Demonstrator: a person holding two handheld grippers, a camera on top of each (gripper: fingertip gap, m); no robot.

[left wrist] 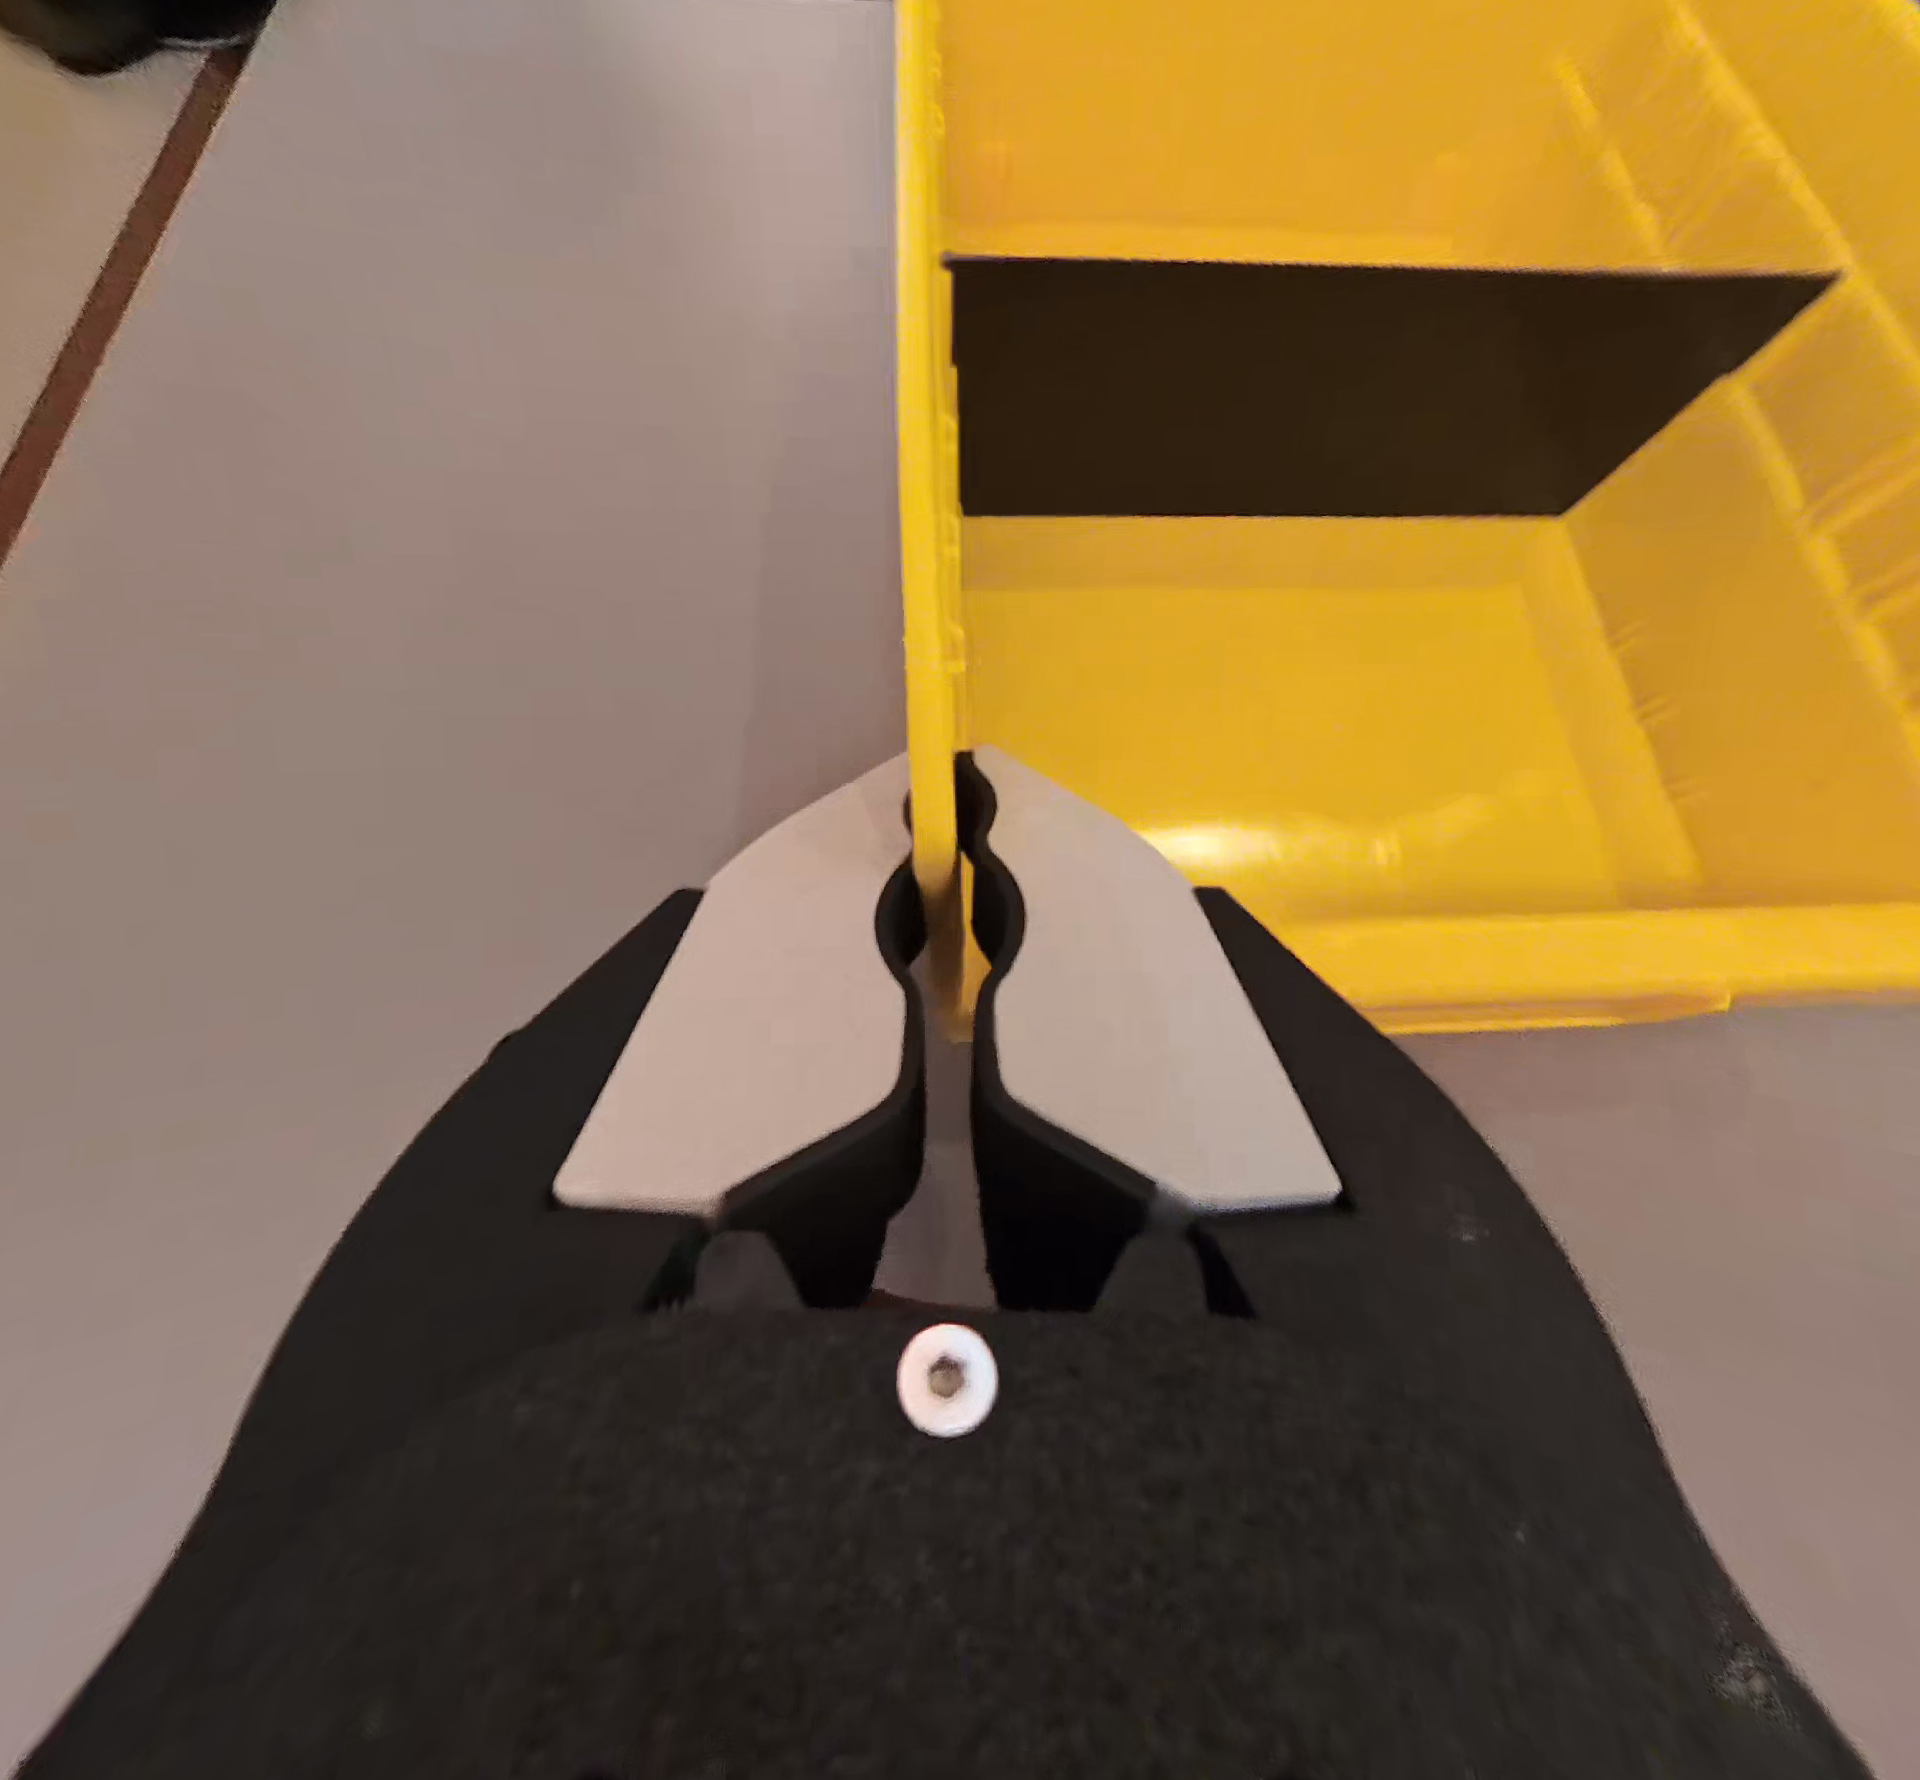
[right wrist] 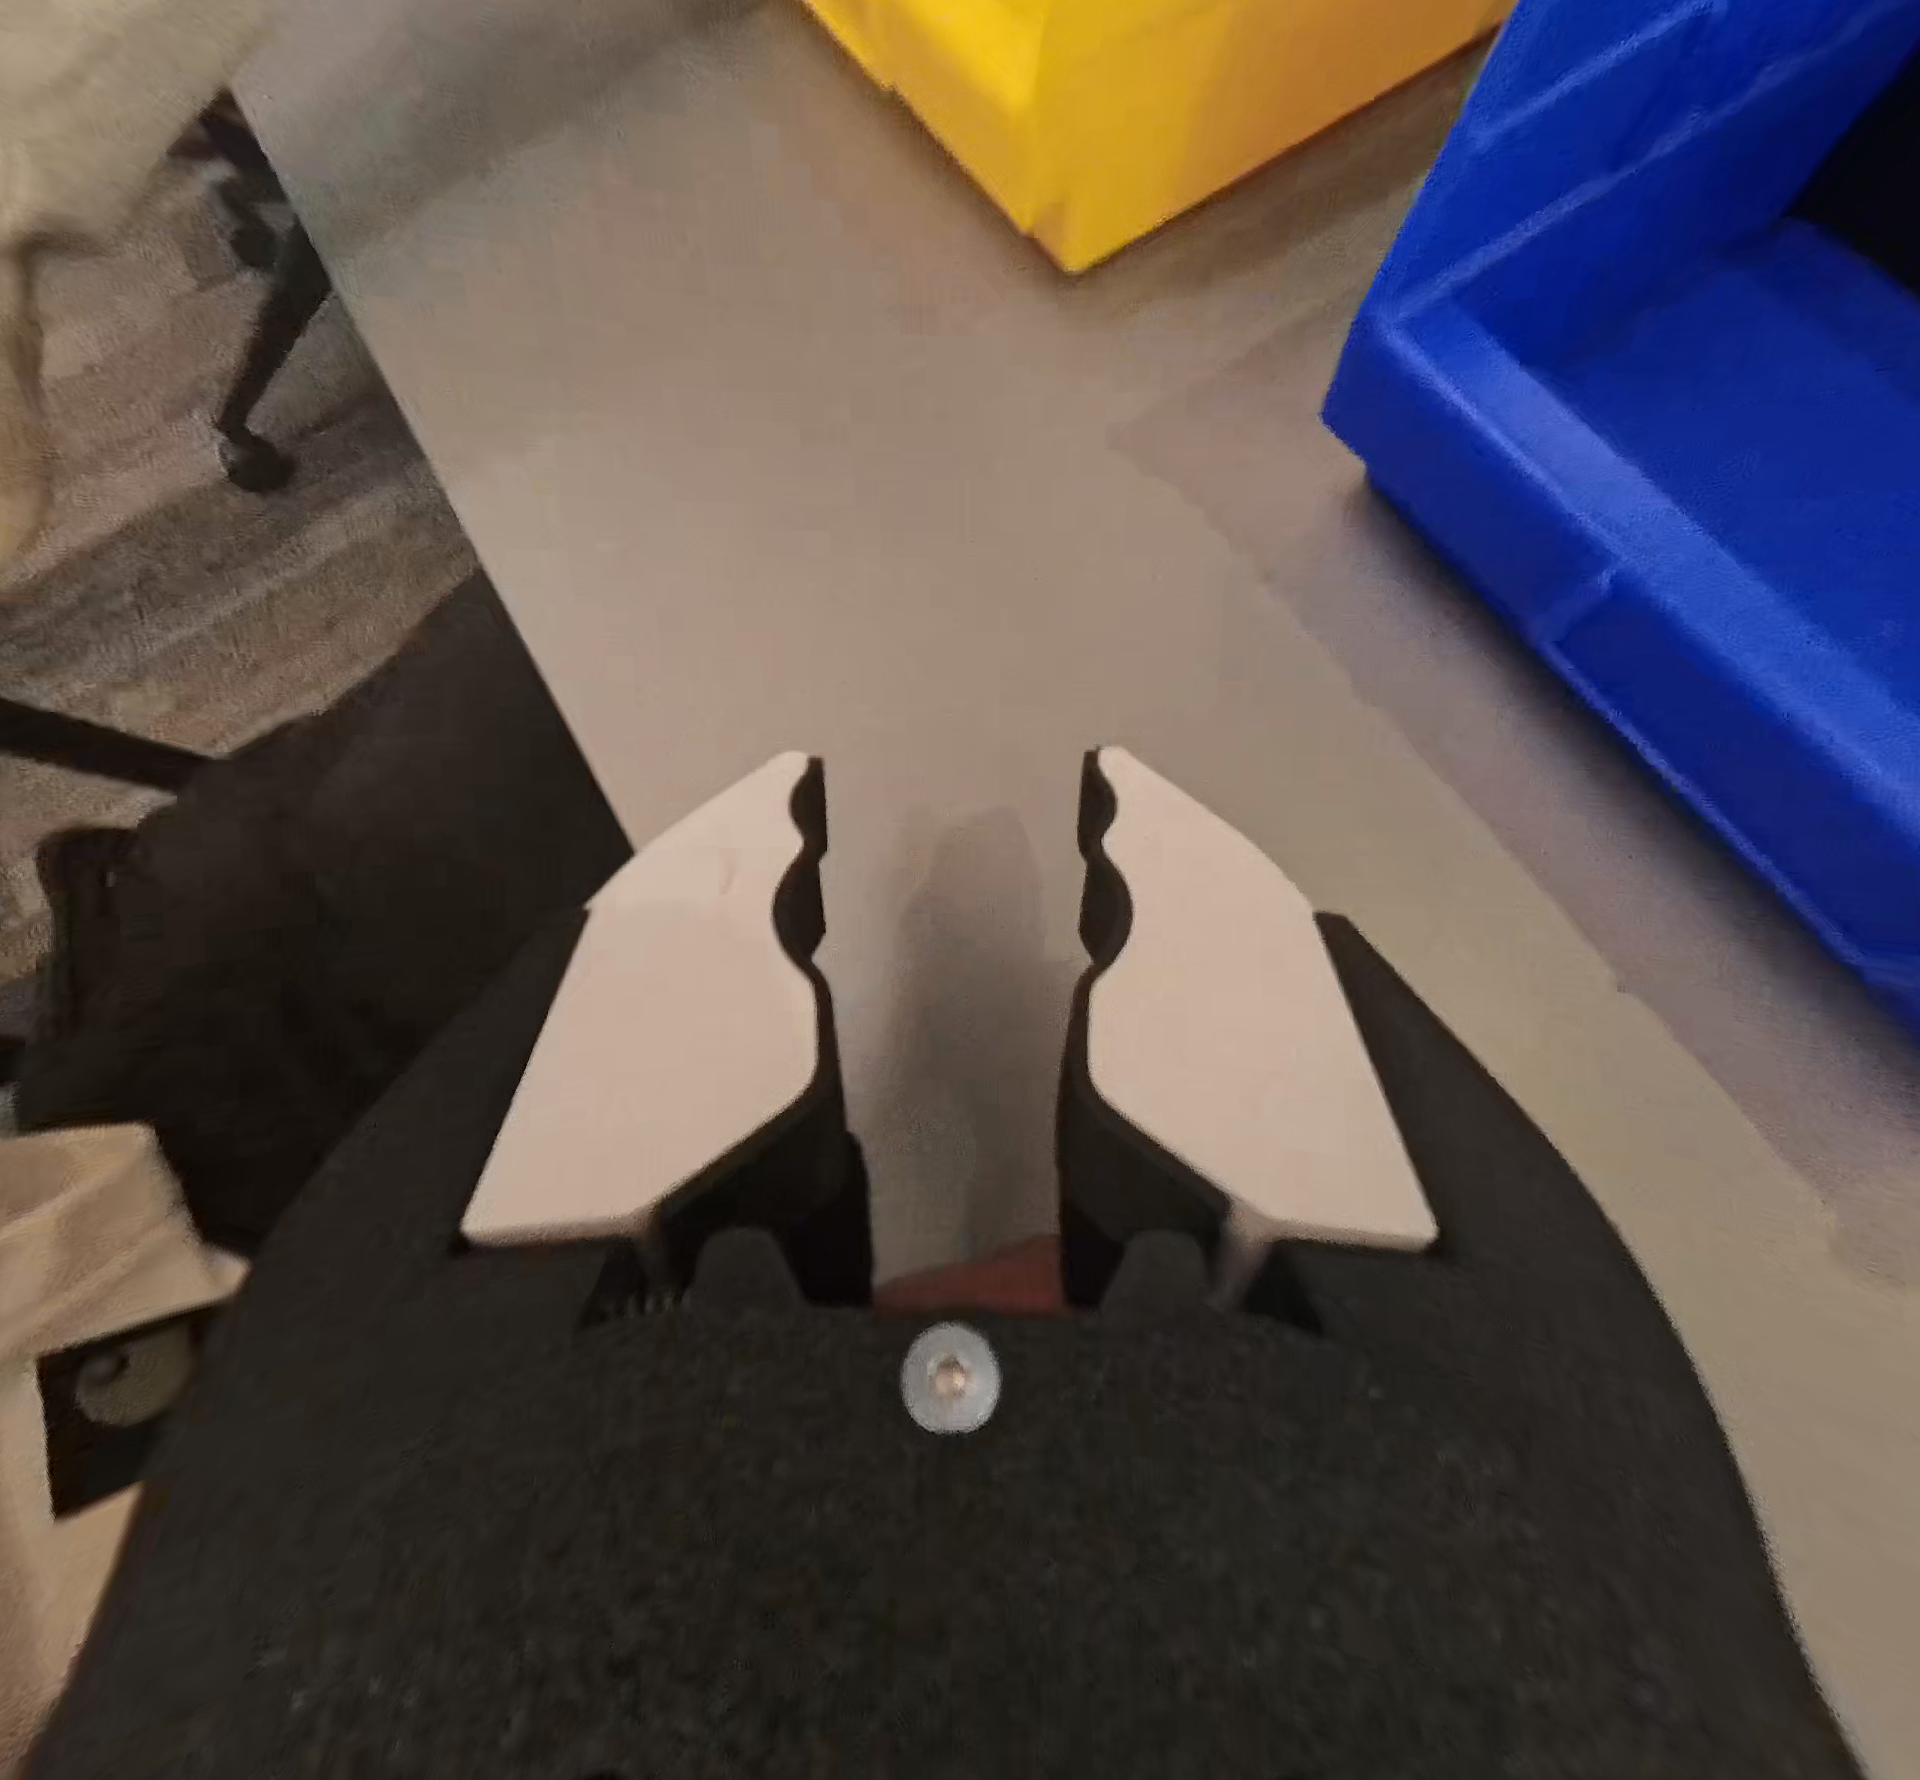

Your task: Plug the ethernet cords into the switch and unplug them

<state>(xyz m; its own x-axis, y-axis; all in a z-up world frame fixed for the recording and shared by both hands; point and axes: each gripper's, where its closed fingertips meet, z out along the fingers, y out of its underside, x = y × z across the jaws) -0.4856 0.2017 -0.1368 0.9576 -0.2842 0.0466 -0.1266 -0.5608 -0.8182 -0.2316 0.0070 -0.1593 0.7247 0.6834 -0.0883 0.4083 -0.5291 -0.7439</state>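
Left claw (left wrist: pixel 940 795) clamped on side wall of yellow plastic divided bin (left wrist: pixel 1299 670) on grey desk (left wrist: pixel 468 587); black divider panel (left wrist: pixel 1351 390) inside. Right claw (right wrist: pixel 953 774) half open, empty, above desk, blue plastic bin (right wrist: pixel 1662 483) near. Ethernet cords, switch not visible.

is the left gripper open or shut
Shut: the left gripper clamps the side wall of the yellow bin between its fingers.

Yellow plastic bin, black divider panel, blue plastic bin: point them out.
yellow plastic bin (left wrist: pixel 1299 722), left wrist view, near compartment floor.
black divider panel (left wrist: pixel 1351 390), left wrist view, panel face.
blue plastic bin (right wrist: pixel 1662 442), right wrist view, inner floor.
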